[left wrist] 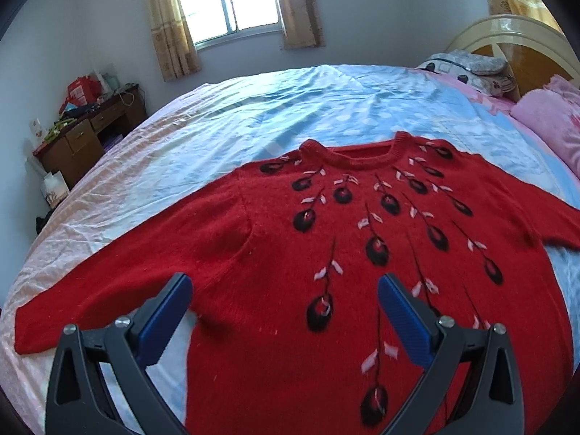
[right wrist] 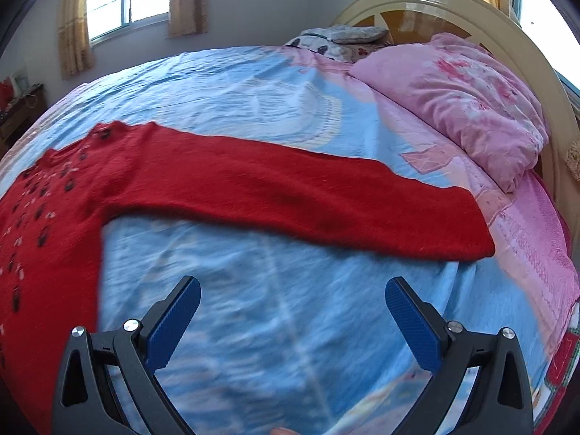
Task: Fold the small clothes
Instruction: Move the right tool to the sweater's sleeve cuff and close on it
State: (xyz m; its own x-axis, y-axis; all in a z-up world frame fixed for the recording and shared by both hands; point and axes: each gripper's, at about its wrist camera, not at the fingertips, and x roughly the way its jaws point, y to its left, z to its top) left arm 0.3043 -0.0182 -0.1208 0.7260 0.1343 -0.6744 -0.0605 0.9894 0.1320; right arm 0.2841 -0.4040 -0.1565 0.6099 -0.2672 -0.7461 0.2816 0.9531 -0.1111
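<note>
a wide bed (left wrist: 224, 116) covered in a pale blue and pink sheet fills both views, with a cream and wood headboard (right wrist: 453, 11) at the far right. a red knitted sweater (left wrist: 290, 239) with dark bud and pale leaf patterns lies flat, front up, on the near part of the bed, neck toward the far side, both sleeves spread out sideways. a pink pillow (right wrist: 467, 101) sits far right, near the right sleeve's cuff. the left gripper (left wrist: 284, 290) hangs over the sweater's lower body, jaws spread wide, holding nothing. the right gripper (right wrist: 291, 291) is likewise wide open and empty, above bare sheet on the near side of the right sleeve.
</note>
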